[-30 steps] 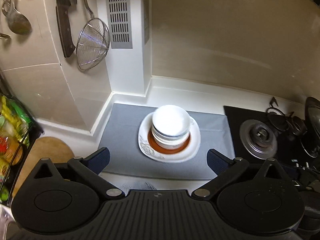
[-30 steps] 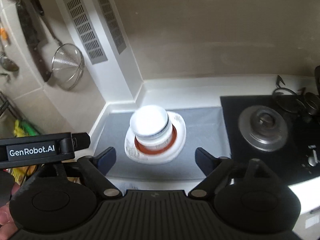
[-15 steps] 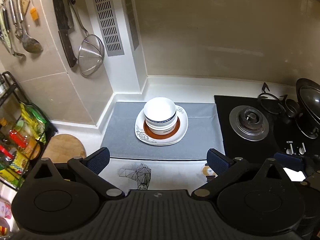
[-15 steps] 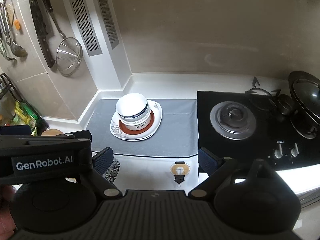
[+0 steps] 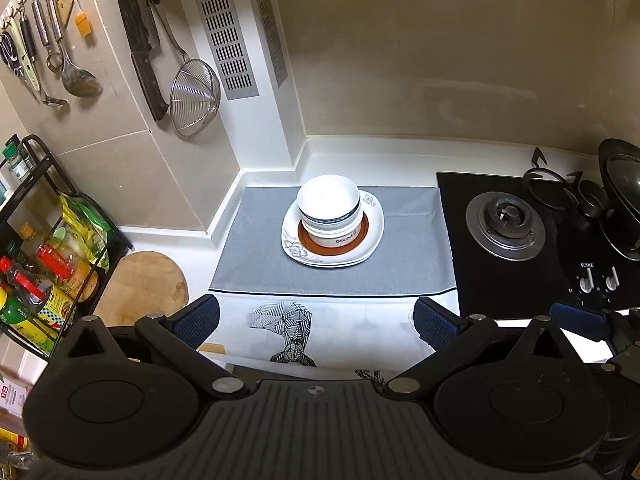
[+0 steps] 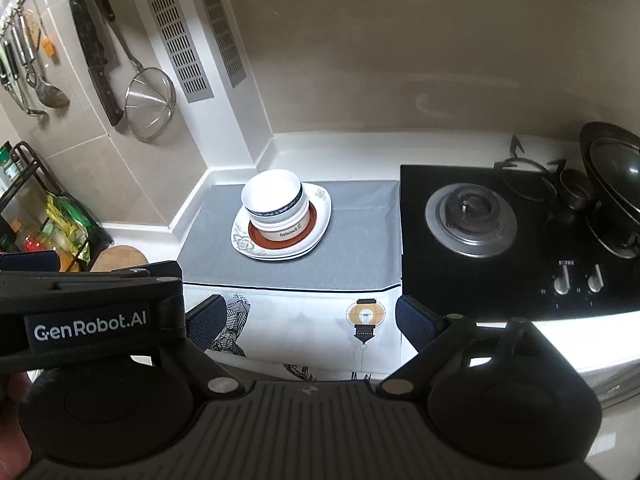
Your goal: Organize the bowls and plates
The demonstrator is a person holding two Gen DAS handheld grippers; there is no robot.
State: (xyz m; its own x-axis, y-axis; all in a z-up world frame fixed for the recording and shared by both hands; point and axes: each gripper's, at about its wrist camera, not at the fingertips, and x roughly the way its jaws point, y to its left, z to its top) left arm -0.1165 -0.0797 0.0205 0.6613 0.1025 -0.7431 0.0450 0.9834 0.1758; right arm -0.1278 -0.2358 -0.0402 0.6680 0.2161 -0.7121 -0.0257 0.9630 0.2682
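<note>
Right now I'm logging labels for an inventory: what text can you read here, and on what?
"Delicious": lower bowl of the stack.
"GenRobot.AI": left gripper's body, seen in the right wrist view.
"FOTILE": stove panel above the knobs.
Bottle labels in the rack: too blurred.

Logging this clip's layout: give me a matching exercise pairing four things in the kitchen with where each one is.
Things:
1. stacked bowls
2. wire strainer
3. round wooden board
4. dark pan

Places:
A. hanging on the wall
B. on the stove, far right
C. on the plates on the grey mat
D. on the counter beside the condiment rack

Pairs: 1-C, 2-A, 3-D, 4-B
</note>
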